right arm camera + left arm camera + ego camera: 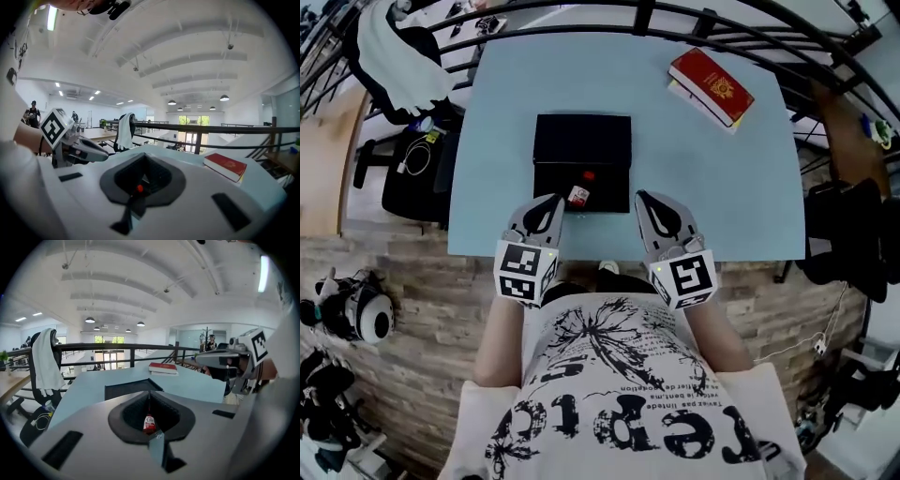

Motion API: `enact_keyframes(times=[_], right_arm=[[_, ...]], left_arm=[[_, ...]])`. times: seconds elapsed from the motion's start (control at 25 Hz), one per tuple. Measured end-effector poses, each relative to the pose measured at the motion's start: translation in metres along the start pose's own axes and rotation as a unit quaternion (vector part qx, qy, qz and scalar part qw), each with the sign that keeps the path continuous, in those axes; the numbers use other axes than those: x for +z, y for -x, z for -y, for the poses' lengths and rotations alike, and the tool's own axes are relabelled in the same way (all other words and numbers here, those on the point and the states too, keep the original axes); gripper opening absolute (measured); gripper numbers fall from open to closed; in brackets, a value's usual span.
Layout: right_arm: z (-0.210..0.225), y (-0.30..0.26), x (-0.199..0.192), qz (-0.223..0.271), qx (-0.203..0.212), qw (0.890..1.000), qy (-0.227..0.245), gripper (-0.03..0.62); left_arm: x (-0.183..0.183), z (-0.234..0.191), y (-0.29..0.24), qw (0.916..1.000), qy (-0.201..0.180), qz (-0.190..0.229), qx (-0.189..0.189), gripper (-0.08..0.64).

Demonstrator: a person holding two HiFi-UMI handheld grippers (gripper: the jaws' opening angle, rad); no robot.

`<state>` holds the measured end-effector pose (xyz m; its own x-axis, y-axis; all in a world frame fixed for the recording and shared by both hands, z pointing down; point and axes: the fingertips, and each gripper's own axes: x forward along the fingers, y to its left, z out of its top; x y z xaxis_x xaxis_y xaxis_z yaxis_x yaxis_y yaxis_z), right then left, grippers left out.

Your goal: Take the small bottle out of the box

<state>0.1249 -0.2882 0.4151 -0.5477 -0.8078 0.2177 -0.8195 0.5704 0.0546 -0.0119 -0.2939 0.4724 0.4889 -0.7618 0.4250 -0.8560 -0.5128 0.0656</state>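
Left hand-held gripper [554, 201] closed, holding nothing, at 8 o'clock of small red-capped bottle [578, 195].
Bottle stands at flat black box's [581, 141] 6 o'clock end, handy to grasp; right hand-held gripper [643, 199] likewise closed.

The print on the small bottle [578, 195], centre of the head view, is too small for me to read, and the black box [582, 141] is too dark to make out inside. Past my left tongs [150, 393] only a slice of the bottle shows. Past my right tongs [142, 155] I see only its red cap [139, 188]. The emblem on the red book [711, 87] is illegible.
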Motion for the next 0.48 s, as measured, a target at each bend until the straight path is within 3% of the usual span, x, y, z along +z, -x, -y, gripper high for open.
enact_keyframes(times=[0.24,0.32,0.48], right_arm=[[0.026,-0.015,-0.024,-0.029,0.030,0.999,-0.008,0.008],[0.033,-0.018,-0.029,-0.034,0.033,0.999,-0.011,0.008],[0.042,-0.020,-0.042,-0.046,0.041,0.998,-0.021,0.008]], left_arm=[[-0.047,0.000,-0.055,0.9926,0.003,-0.121,0.009,0.026],[-0.062,-0.002,-0.071,0.9862,0.002,-0.166,0.004,0.107],[-0.088,0.000,-0.089,0.9724,0.011,-0.233,-0.012,0.194]])
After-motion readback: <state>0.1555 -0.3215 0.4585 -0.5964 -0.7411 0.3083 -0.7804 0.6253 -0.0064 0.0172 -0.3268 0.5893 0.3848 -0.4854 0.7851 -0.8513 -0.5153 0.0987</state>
